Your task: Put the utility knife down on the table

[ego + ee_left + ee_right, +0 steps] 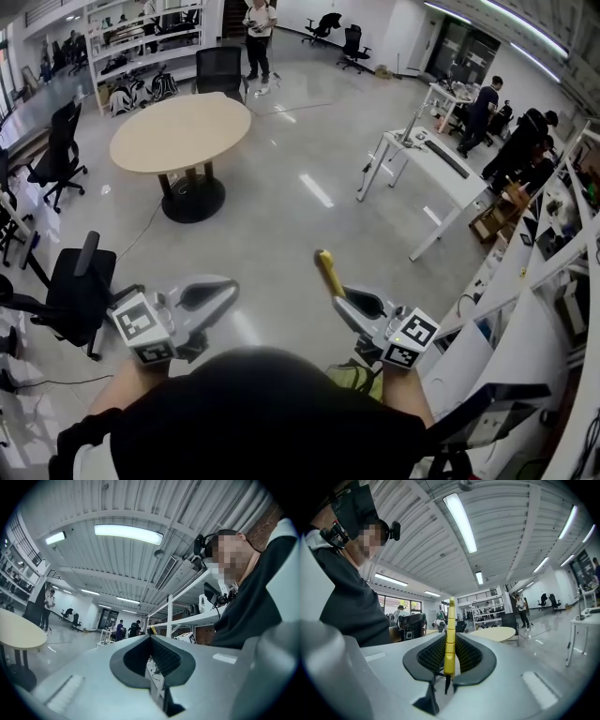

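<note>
Your head [253,394], dark and rounded, fills the bottom of the head view and hides your forearms. Just past it, the left gripper [217,292] and right gripper [345,298] point out over bare grey floor [281,216]. The yellow utility knife [328,272] sticks up out of the right gripper, in the air and well apart from any tabletop. Its lower end is hidden in the jaws. A round tabletop [183,131] stands far ahead on the left and a white desk [441,164] on the right, with wide open floor between them. An office chair [80,291] sits close on your left, and shelving crowds the right edge.

Left gripper view: the left gripper [151,641] has its pads together with nothing between them. Its body cuts off most of the floor.

Right gripper view: the right gripper [450,644] is clamped on the utility knife [450,634], which stands upright. A thin dark piece below the handle is too small to identify.
</note>
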Motion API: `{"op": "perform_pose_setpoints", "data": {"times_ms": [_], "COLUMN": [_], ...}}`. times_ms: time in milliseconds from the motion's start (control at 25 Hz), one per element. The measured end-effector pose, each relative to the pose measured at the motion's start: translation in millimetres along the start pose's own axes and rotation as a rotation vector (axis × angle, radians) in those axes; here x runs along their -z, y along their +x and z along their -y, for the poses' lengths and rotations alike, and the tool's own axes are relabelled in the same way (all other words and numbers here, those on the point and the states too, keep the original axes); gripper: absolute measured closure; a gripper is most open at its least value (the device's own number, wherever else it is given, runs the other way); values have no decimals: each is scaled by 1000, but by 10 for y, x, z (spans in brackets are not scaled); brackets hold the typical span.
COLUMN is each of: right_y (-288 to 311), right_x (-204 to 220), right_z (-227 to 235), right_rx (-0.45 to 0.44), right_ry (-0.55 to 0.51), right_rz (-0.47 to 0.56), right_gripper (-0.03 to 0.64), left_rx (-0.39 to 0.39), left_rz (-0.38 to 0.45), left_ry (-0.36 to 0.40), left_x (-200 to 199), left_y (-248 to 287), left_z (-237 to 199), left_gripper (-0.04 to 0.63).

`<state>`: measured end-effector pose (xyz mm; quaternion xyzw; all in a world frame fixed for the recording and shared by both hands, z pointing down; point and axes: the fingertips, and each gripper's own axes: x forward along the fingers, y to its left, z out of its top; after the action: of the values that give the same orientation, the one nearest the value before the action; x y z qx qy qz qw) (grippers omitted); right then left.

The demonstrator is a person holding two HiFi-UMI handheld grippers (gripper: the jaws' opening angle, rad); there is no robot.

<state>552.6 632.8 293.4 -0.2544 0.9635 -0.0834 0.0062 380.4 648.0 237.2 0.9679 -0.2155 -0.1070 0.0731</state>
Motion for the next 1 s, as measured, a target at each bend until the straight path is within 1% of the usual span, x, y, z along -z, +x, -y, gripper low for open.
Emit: {"op": "perform_pose_setpoints", "data": {"times_ms": [240, 360, 560, 640, 760, 920, 1000], "right_y": [-87, -12, 308, 507, 896, 1600, 1990], "right_x": [56, 38, 7, -10, -115, -293, -349], "right_z": [142, 149, 210, 243, 317, 311, 319], "right_rx": [19, 12, 29, 39, 55, 26, 15], "right_ry": [29, 26, 18, 5, -11, -49, -60], "right_rz": [7, 2, -16, -25, -25, -27, -21], "right_gripper": [543, 543, 543, 543, 543, 543, 543], "left_rx": [9, -8, 14, 22, 6, -1, -18], "left_rz": [-13, -10, 13, 25, 52, 76, 88], "left_ry": [-6, -15, -25, -35, -21, 13, 14], "left_x": [54, 63, 3, -35, -137, -452, -559], "left_y": [109, 73, -65, -170, -365, -696, -925], "left_z": [2, -114, -406, -595, -1040, -1583, -1889], "left_gripper": [603, 603, 603, 603, 603, 603, 603]}}
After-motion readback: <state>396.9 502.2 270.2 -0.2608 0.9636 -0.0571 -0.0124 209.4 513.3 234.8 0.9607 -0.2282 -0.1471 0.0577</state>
